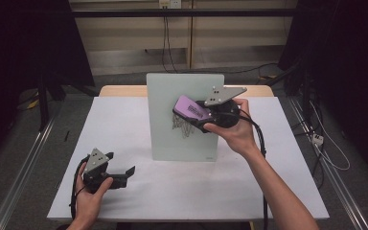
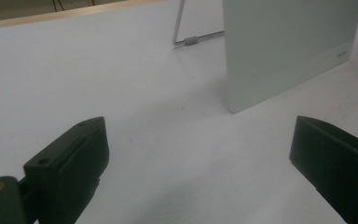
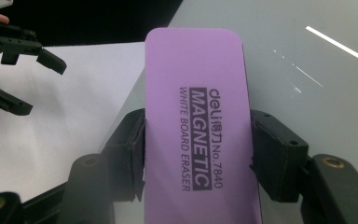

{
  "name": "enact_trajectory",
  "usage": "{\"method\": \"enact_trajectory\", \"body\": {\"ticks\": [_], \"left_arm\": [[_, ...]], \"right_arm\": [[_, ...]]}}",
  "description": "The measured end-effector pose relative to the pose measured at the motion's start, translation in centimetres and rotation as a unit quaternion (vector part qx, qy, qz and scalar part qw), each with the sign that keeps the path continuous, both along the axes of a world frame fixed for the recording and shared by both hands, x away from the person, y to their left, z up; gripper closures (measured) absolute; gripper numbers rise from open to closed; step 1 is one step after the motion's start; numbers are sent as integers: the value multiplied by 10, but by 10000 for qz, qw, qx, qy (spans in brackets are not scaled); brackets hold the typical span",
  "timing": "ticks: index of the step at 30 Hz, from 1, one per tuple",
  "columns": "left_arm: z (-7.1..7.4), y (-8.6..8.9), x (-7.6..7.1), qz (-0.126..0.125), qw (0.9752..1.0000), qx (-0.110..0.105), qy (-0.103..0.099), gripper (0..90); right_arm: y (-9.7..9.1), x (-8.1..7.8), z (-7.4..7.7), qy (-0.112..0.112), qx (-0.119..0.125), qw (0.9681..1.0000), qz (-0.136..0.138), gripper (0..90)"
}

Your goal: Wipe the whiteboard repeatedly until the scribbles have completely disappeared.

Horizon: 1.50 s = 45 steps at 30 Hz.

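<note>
Left low and idle, right raised and clamped.
Left gripper [image 1: 130, 171] sits low near the person's side in the left hand [image 1: 90, 191], jaws wide apart. Right gripper [image 1: 184, 112] held up on an outstretched forearm by the right hand [image 1: 235, 129], jaws pinched on a load.

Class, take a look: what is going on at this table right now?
A person holds a gripper in each hand. The right gripper is shut on a purple whiteboard eraser, held against a small standing whiteboard where dark scribbles remain just below the eraser. The left gripper rests open on the white table, holding nothing, off to the board's left.
</note>
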<state>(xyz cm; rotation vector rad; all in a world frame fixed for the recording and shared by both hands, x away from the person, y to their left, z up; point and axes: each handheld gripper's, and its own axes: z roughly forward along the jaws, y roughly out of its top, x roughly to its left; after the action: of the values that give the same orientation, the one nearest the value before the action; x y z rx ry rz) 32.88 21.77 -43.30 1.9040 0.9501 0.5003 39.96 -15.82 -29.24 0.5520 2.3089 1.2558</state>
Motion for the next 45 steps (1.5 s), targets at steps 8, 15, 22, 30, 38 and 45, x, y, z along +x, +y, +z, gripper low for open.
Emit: {"method": "enact_trajectory", "body": {"ticks": [8, 15, 22, 30, 38, 45], "left_arm": [[-1, -1, 1, -23, 10000, 25, 31, 46], [-1, 0, 1, -7, 10000, 22, 33, 46], [-1, 0, 0, 0, 10000, 12, 41, 46], [0, 0, 0, 13, 10000, 13, 33, 46], [0, 1, 0, 12, 10000, 17, 34, 46], [0, 1, 0, 4, 10000, 31, 26, 46]], "right_arm": [[-1, 9, 5, -142, 47, 9999, -79, 411], [-2, 16, 0, -107, 23, 9999, -127, 411], [-1, 15, -2, -134, -80, 9998, -107, 412], [2, 12, -13, -95, -136, 9999, -39, 412], [4, 7, -26, -117, -223, 9997, 34, 412], [7, 4, -35, -42, -311, 9995, 90, 413]]}}
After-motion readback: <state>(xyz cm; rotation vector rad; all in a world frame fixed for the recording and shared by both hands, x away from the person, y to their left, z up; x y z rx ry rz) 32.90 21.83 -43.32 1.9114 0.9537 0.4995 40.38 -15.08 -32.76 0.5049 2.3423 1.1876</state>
